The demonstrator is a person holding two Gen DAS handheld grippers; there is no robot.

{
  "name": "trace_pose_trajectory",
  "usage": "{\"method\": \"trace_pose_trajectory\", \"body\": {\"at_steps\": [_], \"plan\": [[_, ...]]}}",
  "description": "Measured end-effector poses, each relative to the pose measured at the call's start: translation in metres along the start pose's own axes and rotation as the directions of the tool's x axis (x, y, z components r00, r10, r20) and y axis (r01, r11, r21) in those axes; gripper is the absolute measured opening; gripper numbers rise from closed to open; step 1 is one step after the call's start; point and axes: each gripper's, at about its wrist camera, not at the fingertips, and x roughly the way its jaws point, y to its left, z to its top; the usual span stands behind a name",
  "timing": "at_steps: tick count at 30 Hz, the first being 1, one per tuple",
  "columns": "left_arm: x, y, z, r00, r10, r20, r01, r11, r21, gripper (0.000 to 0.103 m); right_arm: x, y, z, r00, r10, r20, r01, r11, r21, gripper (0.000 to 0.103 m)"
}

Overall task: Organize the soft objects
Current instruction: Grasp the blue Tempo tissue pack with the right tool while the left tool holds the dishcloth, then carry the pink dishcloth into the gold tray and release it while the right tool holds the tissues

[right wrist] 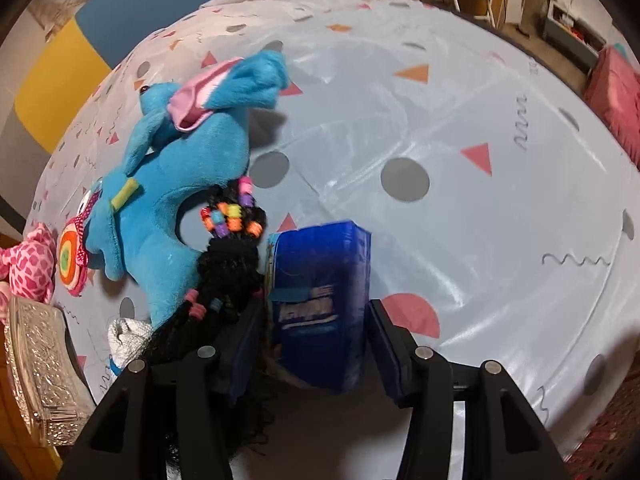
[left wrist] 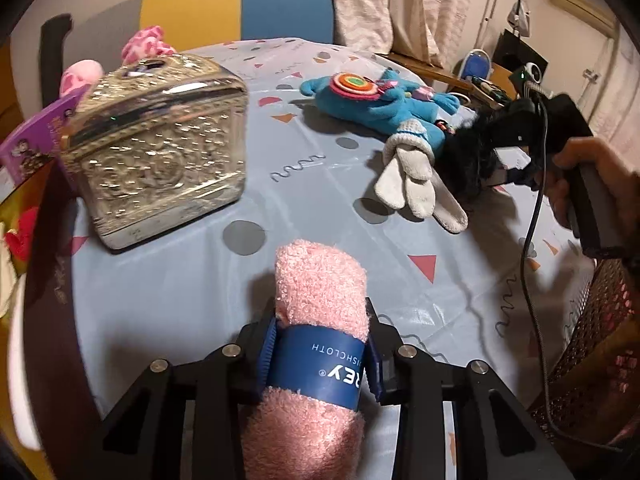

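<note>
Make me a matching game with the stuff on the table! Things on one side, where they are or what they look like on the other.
Things:
1. pink dishcloth
2. blue tissue pack
3. blue plush toy
4. silver box

Descriptions:
A. lying on the tablecloth beside a white glove
B. rolled in a blue paper band, held in the left gripper
C. shiny and embossed, standing at the left of the table
D. between the open fingers of the right gripper

Pairs: 1-B, 2-D, 3-A, 4-C
</note>
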Motion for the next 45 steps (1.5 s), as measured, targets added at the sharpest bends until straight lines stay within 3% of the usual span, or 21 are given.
{"method": "trace_pose_trajectory", "body": {"at_steps": [3,6,17,24,29,32,36,41,45], "plan": [[-0.015,0.004,0.003,1.000,0.002,0.017,-0.001,1.000,-0.020,0.037,0.004,0.013,-0.003,0.993,-0.116,0.009,0.116,0.990,-0.080,0.035],[-0.030,0.008,0.006,0.999,0.009,0.040,-0.008,0.999,-0.038,0.037,0.004,0.018,-0.004,0.988,-0.153,0.028,0.156,0.983,-0.101,0.025],[-0.078,0.029,0.012,0.994,0.022,0.111,-0.010,0.994,-0.107,0.037,-0.005,0.000,0.000,0.990,-0.137,0.033,0.139,0.989,-0.055,0.024],[-0.115,0.074,0.013,0.986,0.046,0.158,-0.009,0.974,-0.227,0.037,-0.008,-0.006,0.003,0.986,-0.160,0.045,0.162,0.985,-0.059,0.024],[-0.141,0.148,0.003,0.978,0.149,0.148,-0.077,0.911,-0.405,0.038,-0.011,-0.002,0.003,0.985,-0.162,0.063,0.166,0.984,-0.063,0.024],[-0.148,0.198,-0.007,0.969,0.228,0.096,-0.149,0.846,-0.512,0.038,-0.014,0.002,0.002,0.984,-0.165,0.073,0.170,0.983,-0.065,0.024],[-0.143,0.257,-0.015,0.962,0.274,0.019,-0.208,0.771,-0.602,0.038,-0.020,0.005,0.000,0.982,-0.169,0.088,0.175,0.982,-0.071,0.024],[-0.122,0.306,-0.008,0.950,0.309,-0.054,-0.272,0.727,-0.630,0.038,-0.029,0.007,-0.004,0.981,-0.169,0.098,0.177,0.981,-0.078,0.024],[-0.095,0.330,0.002,0.941,0.321,-0.106,-0.316,0.723,-0.614,0.040,-0.034,0.010,-0.006,0.980,-0.172,0.100,0.180,0.980,-0.080,0.024]]}}
